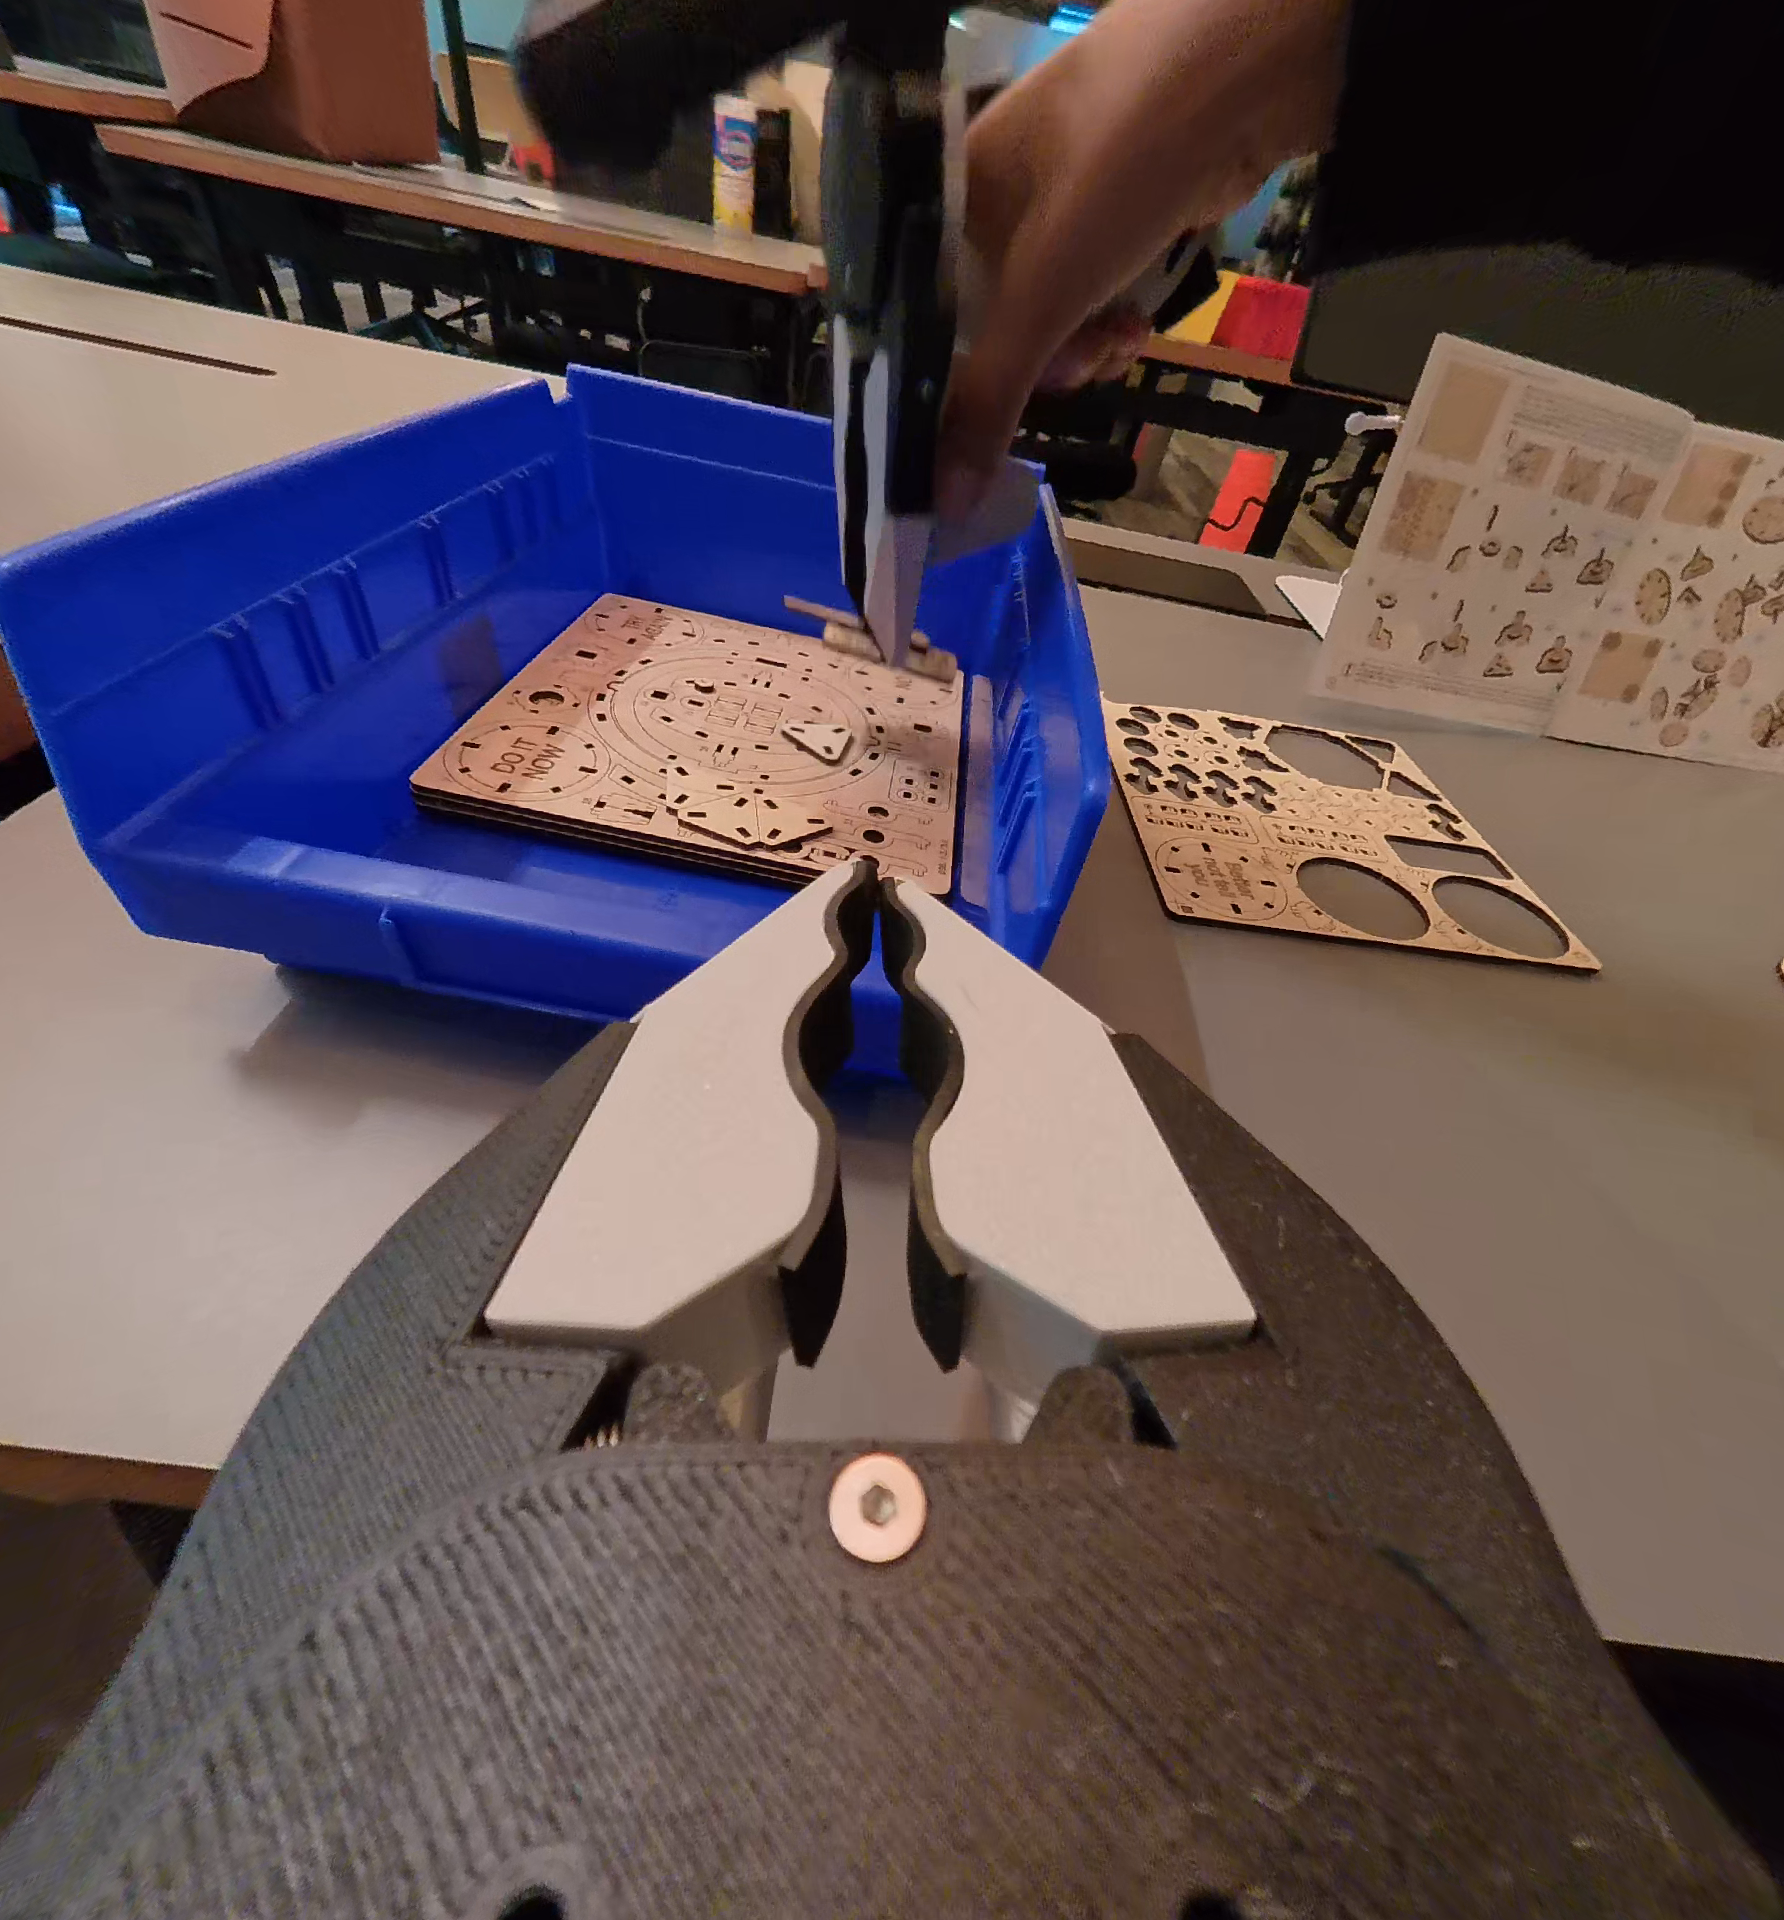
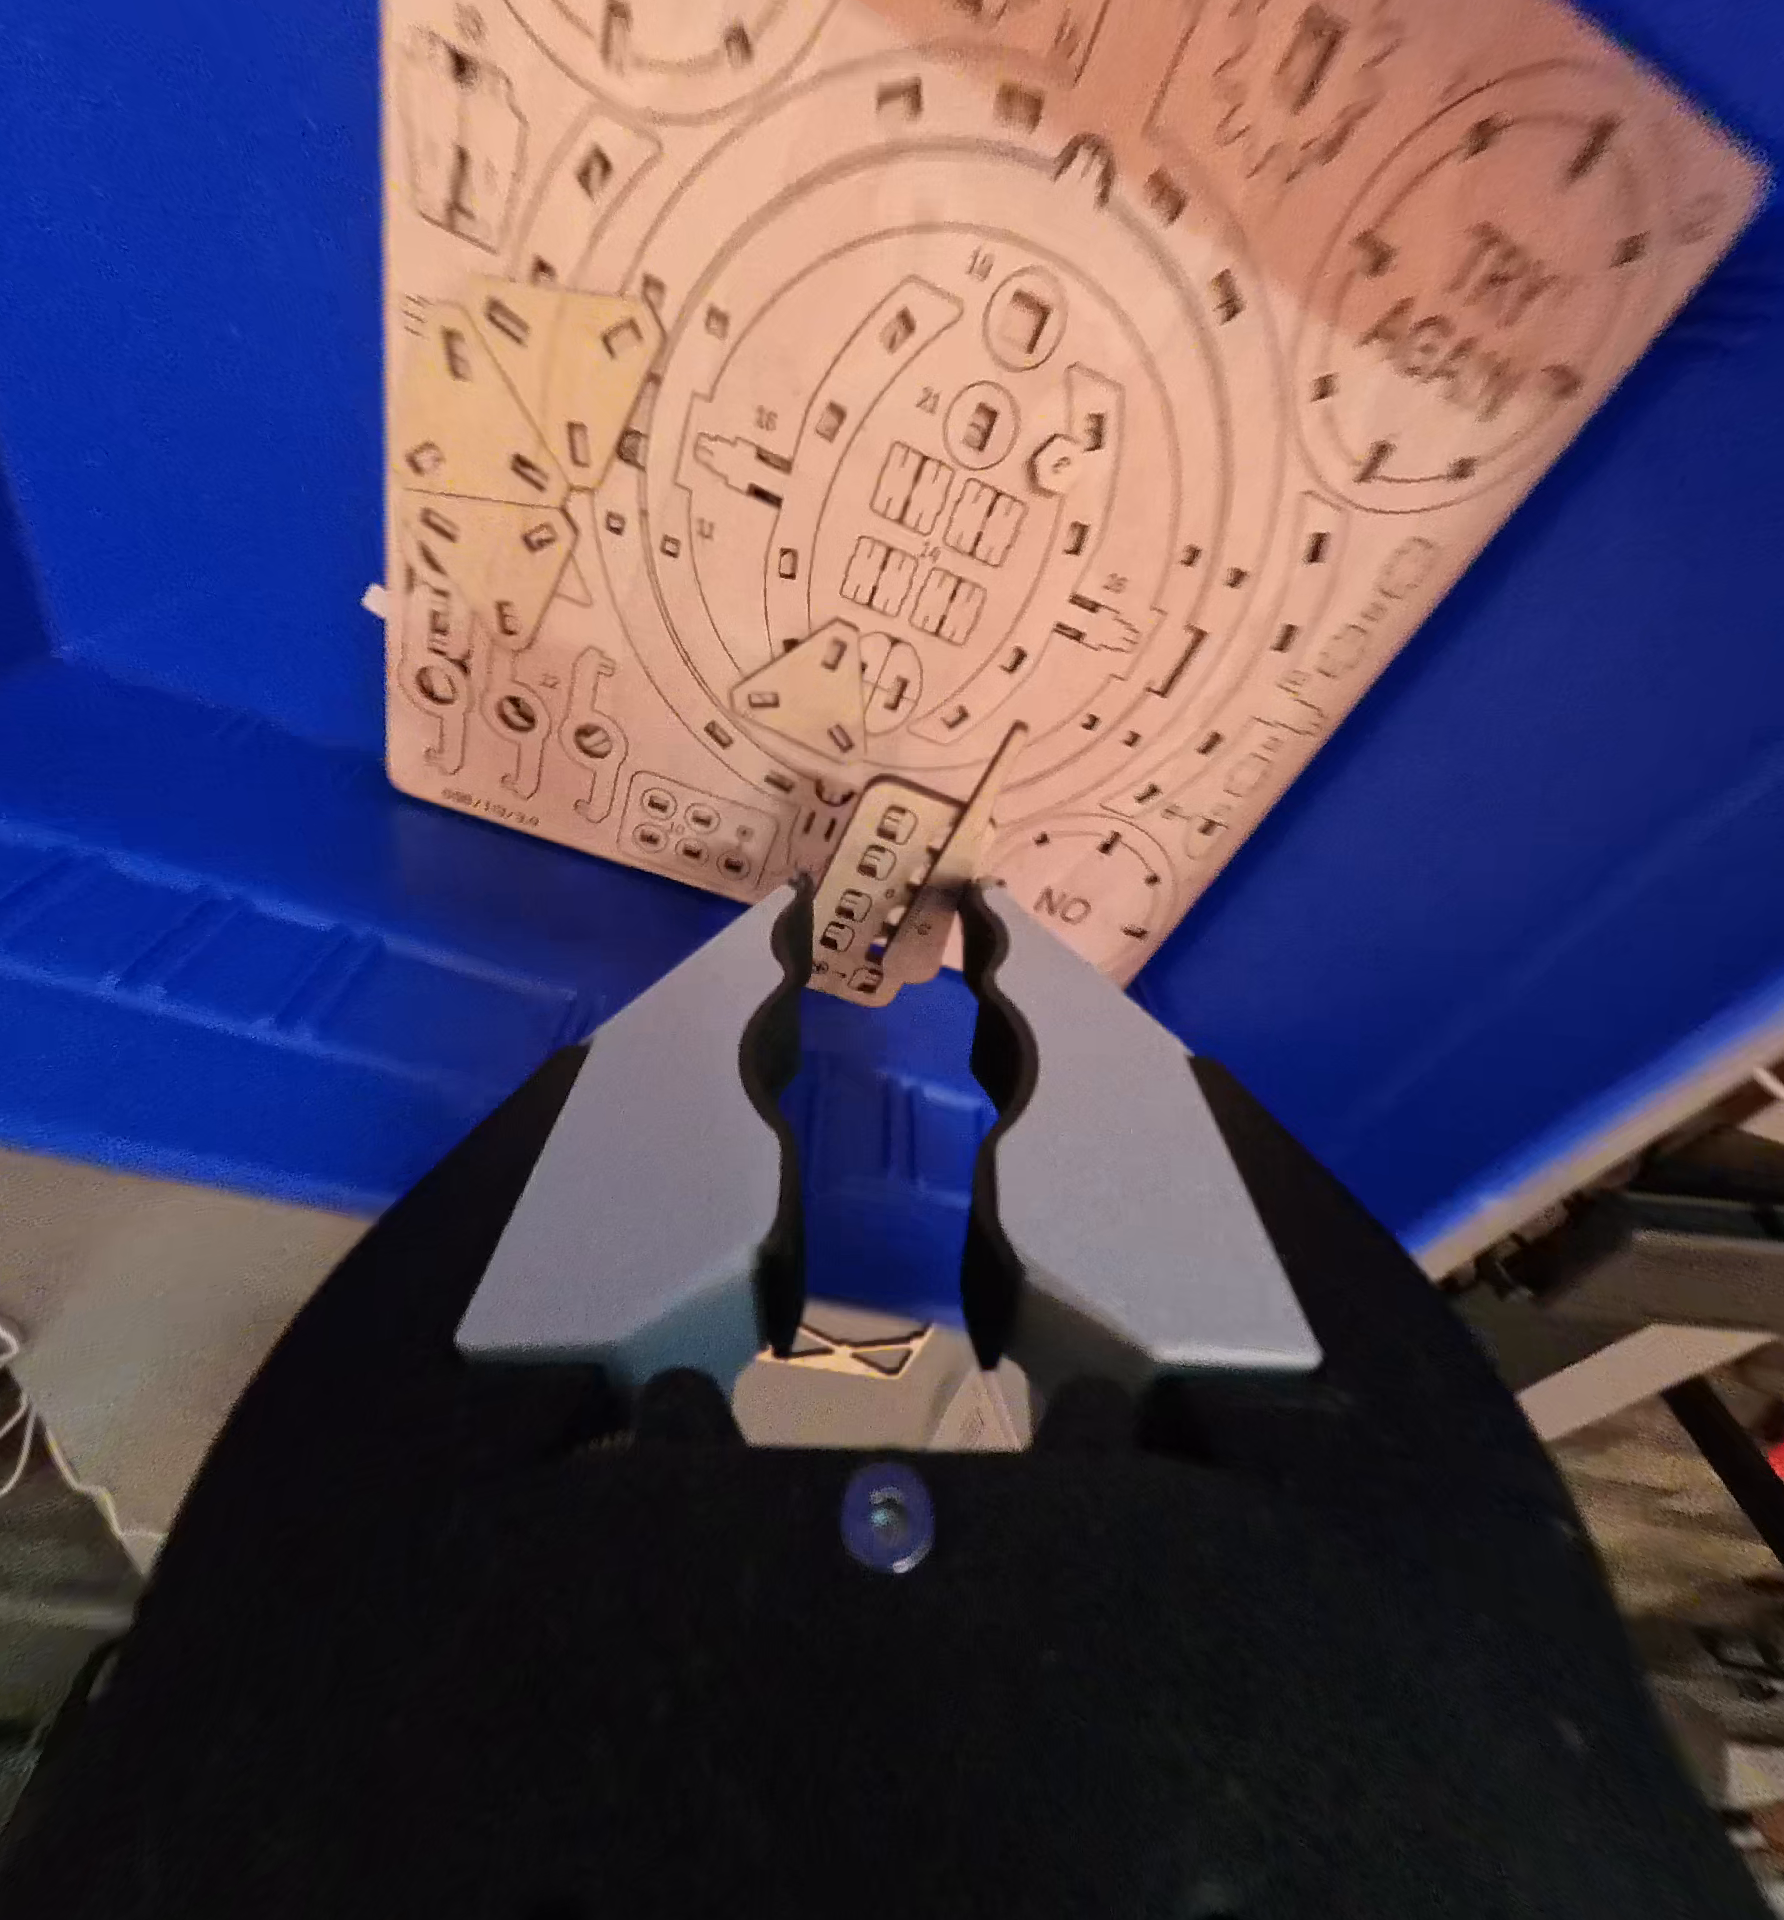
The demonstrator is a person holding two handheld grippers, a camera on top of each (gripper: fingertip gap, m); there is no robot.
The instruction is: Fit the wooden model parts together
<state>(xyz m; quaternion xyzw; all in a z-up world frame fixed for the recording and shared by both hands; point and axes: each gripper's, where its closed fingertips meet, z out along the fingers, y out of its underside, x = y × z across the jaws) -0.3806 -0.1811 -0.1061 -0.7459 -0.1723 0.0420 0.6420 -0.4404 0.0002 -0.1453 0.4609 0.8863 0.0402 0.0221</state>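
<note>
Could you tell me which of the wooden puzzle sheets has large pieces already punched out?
The wooden sheet on the grey table, right of the blue bin; it has big holes.

Engraved words and small part numbers mark the wooden sheet [image 2: 971,436] in the blue bin [image 1: 275,665].

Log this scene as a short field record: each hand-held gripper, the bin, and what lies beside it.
Left hand-held gripper: shut, holding nothing, in front of the blue bin.
Right hand-held gripper: inside the bin, closed on a small wooden piece.
Bin contents: stacked wooden puzzle sheets, loose cut-outs on top.
Beside bin: punched-out wooden sheet, instruction leaflet on the grey table.
</note>
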